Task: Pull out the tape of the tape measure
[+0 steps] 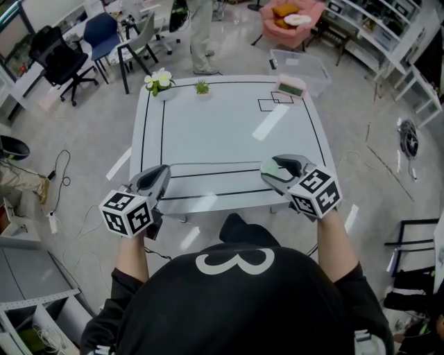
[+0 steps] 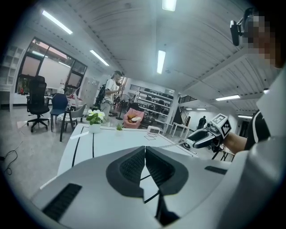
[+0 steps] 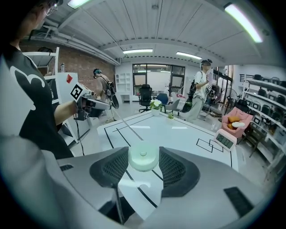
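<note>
A round pale green tape measure (image 3: 143,157) sits between the pads of my right gripper (image 3: 143,166), which is shut on it above the white table's (image 1: 229,132) front right part. From the case a thin tape (image 3: 119,124) runs out leftward to my left gripper (image 1: 161,172). In the head view the tape (image 1: 215,163) spans the gap between both grippers over the table's front edge. My left gripper (image 2: 145,151) has its jaws pressed together on the tape's end, and the tape (image 2: 172,144) leads off toward the right gripper (image 2: 196,142).
At the table's far edge stand a white flower pot (image 1: 159,83), a small green plant (image 1: 202,87) and a pink-and-white digital clock (image 1: 291,86). Chairs (image 1: 104,38) and a standing person (image 1: 201,35) are beyond the table. A pink armchair (image 1: 291,21) is at the back right.
</note>
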Demonstrator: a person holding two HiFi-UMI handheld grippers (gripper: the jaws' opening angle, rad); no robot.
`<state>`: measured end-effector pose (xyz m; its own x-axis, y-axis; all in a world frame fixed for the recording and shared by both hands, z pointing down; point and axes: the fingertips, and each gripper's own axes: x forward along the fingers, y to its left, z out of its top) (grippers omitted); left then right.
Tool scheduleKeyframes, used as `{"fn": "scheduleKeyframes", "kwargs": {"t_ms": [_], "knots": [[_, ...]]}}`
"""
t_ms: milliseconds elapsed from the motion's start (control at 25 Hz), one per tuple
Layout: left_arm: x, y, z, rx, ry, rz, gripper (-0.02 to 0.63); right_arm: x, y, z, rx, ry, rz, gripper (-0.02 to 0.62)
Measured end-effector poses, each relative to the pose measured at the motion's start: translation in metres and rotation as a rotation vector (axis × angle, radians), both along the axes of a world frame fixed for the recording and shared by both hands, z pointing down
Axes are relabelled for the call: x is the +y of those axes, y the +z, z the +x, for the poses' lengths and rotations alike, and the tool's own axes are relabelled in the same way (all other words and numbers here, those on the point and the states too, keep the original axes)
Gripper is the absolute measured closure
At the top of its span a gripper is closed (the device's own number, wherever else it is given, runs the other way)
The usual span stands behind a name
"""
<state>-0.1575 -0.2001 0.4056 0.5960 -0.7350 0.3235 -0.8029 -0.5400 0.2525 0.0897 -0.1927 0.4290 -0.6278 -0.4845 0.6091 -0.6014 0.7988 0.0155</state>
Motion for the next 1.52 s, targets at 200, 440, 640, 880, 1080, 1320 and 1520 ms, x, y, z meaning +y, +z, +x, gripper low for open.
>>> {"fn": "scheduleKeyframes", "kwargs": {"t_ms": [200, 440, 640, 880, 1080, 1320, 1520], "knots": [[-0.018, 0.017, 0.01, 0.023, -0.011, -0.066, 0.6, -0.02, 0.02, 0.009, 0.062, -0.008, -0.022, 0.371], [-0.047, 0.05, 0.019, -0.045, -0.03, -0.138, 0.6, -0.058, 0.047, 0.017, 0.098, -0.002, -0.056, 0.371], [-0.068, 0.082, 0.026, -0.102, -0.053, -0.205, 0.6, -0.088, 0.076, 0.022, 0.116, -0.002, -0.105, 0.371], [-0.09, 0.117, 0.032, -0.161, -0.067, -0.279, 0.6, -0.117, 0.112, 0.025, 0.153, -0.013, -0.166, 0.371], [-0.108, 0.137, 0.03, -0.223, -0.075, -0.306, 0.6, -0.132, 0.135, 0.024, 0.178, -0.03, -0.211, 0.371], [-0.117, 0.157, 0.03, -0.307, -0.067, -0.331, 0.6, -0.141, 0.147, 0.021, 0.187, -0.042, -0.22, 0.371], [-0.119, 0.167, 0.031, -0.365, -0.037, -0.333, 0.598, -0.138, 0.159, 0.021, 0.23, -0.069, -0.226, 0.371]]}}
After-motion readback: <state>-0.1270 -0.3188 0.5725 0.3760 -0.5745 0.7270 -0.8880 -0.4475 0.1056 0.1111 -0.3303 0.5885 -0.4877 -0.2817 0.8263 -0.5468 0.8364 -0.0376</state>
